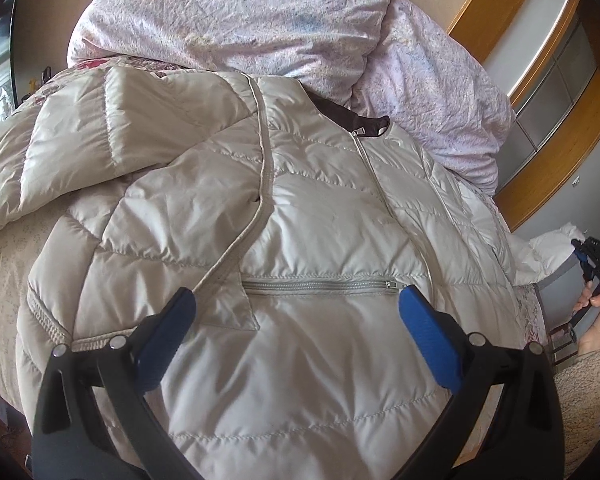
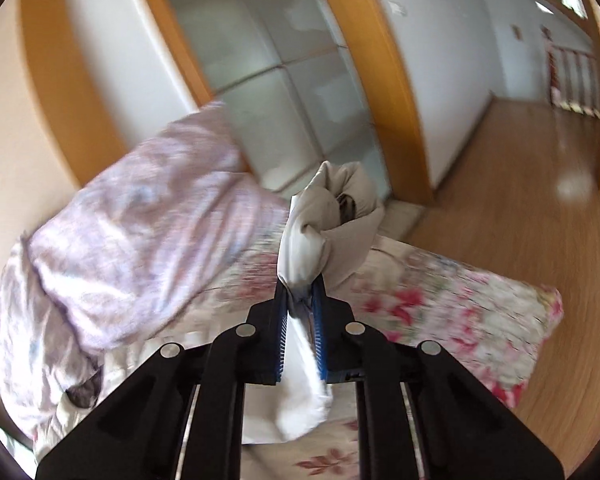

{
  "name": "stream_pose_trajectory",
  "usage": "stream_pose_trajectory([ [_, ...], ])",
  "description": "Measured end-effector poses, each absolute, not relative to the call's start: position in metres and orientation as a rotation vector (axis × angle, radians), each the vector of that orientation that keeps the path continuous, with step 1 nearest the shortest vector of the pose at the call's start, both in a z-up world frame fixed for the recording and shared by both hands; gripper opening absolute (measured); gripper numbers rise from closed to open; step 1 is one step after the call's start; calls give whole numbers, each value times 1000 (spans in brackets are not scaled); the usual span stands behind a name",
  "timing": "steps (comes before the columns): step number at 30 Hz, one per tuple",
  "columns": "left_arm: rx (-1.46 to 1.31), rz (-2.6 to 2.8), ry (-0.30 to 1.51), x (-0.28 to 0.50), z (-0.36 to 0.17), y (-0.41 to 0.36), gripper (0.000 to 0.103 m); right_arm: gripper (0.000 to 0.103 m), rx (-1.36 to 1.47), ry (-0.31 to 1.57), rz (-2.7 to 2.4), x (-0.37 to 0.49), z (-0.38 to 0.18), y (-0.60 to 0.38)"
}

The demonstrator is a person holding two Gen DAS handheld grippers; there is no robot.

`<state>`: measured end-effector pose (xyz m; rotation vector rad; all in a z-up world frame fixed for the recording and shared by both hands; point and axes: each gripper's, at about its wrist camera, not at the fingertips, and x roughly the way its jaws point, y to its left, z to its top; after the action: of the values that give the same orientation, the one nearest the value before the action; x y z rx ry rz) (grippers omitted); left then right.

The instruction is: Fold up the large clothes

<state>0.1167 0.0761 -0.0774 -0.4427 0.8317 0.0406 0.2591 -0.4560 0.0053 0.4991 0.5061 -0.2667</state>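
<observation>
Beige quilted jacket [image 1: 300,208] — one — two tools: right tool [image 2: 300,292] gripping it.

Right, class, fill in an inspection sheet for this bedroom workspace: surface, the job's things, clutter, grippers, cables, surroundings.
Surface: bed with a floral sheet, mostly covered in the left wrist view.
Job's things: beige quilted jacket spread front-up, main zip closed, one sleeve folded across its chest; the other sleeve is lifted off the bed.
Clutter: crumpled pale pink duvet heaped beyond the collar.
Grippers: left gripper open, poised above the jacket near the pocket zip, holding nothing; right gripper shut on the sleeve.
Cables: nothing seen.
Surroundings: frosted glass doors in wooden frames, wooden floor, white walls.
</observation>
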Motion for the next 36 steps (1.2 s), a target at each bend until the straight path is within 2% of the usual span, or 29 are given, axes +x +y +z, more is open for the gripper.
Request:
stream_pose_trajectory([
  [6,-443,75,768,107,-73,87,101,13,364,492,104,277,47,-342],
  [11,-488,93,763,97,-73,108,101,13,250,550,369,285,47,-244],
  [20,-573,234,683,67,-70,155,101,12,83,794,590,289,-22,-98],
  [26,-569,347,628,44,-67,179,101,13,-121,915,589,266,-80,-44],
  [27,-568,372,618,40,-67,184,101,15,-176,926,579,262,-86,-38],
  [29,-563,405,594,33,-67,192,101,27,-252,923,578,254,-90,-33],
  [31,-558,440,578,28,-67,201,101,55,-277,928,610,247,-83,-33],
  [32,-558,455,578,26,-68,206,101,58,-259,927,630,245,-76,-37],
  [36,-589,493,601,19,-76,226,101,59,-114,834,598,251,-48,-68],
])
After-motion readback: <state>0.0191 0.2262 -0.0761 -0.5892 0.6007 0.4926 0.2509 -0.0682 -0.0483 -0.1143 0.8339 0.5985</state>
